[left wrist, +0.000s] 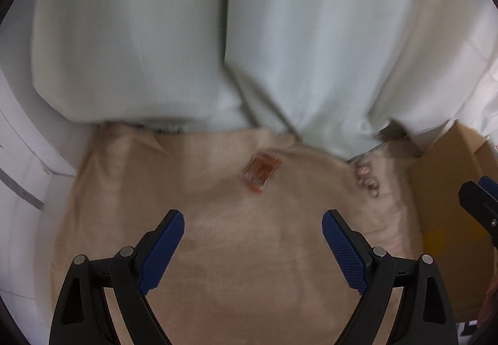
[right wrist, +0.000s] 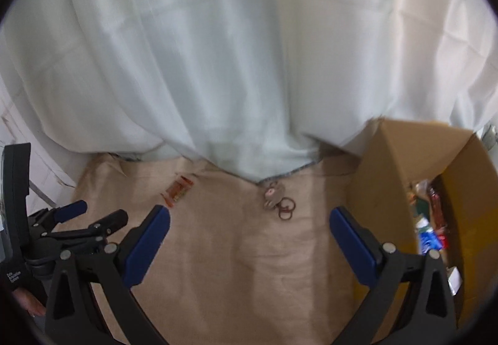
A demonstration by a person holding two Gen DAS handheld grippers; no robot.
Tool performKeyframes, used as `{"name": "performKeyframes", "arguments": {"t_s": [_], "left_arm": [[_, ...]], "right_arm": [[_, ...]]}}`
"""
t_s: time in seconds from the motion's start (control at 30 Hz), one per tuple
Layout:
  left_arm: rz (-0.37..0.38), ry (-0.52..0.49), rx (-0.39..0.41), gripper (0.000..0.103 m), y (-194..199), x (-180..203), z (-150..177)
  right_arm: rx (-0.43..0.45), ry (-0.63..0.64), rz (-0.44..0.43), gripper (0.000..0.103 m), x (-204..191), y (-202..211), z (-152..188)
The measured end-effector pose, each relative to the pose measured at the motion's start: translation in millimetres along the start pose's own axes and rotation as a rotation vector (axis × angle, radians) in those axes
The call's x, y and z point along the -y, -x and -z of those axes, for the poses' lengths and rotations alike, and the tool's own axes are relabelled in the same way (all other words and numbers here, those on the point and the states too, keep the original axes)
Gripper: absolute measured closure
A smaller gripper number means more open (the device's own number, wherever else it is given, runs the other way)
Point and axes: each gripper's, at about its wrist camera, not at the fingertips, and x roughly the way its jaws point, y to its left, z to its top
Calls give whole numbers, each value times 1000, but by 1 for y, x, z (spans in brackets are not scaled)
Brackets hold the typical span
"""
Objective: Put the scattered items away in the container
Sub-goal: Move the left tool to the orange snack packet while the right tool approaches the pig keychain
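Left wrist view: the left gripper (left wrist: 252, 222) hangs over a beige cloth (left wrist: 236, 251), its blue fingers (left wrist: 162, 251) spread wide and holding nothing. Ahead of it an orange clip (left wrist: 260, 171) lies on the cloth, a keyring (left wrist: 368, 178) to its right near the white curtain (left wrist: 249, 34). A cardboard box (left wrist: 442, 189) stands at the right edge, with the right gripper (left wrist: 481, 195) before it.

Right wrist view: the right gripper (right wrist: 250, 214) also has its fingers (right wrist: 354, 247) spread and empty. The keyring (right wrist: 278, 197) lies just ahead between them, the clip (right wrist: 178, 189) farther left. The box (right wrist: 392, 189), to the right, holds mixed items (right wrist: 432, 220). The left gripper (right wrist: 96, 214) shows at the left, fingers apart.
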Motion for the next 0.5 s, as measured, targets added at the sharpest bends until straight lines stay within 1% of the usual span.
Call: {"name": "performKeyframes", "arguments": {"t_s": [0.07, 0.13, 0.23, 0.37, 0.5], "left_arm": [[-7, 1, -10, 12, -19, -6, 2], [5, 4, -16, 12, -33, -10, 0], [17, 13, 7, 12, -56, -13, -7], [18, 4, 20, 12, -82, -9, -14], [30, -15, 25, 12, -101, -3, -19]], "right_arm": [[-11, -7, -8, 0, 1, -14, 4], [-16, -7, 7, 0, 3, -29, 7], [-18, -13, 8, 0, 7, -47, 10], [-22, -28, 22, 0, 16, -73, 15], [-8, -62, 6, 0, 26, -88, 18]]}}
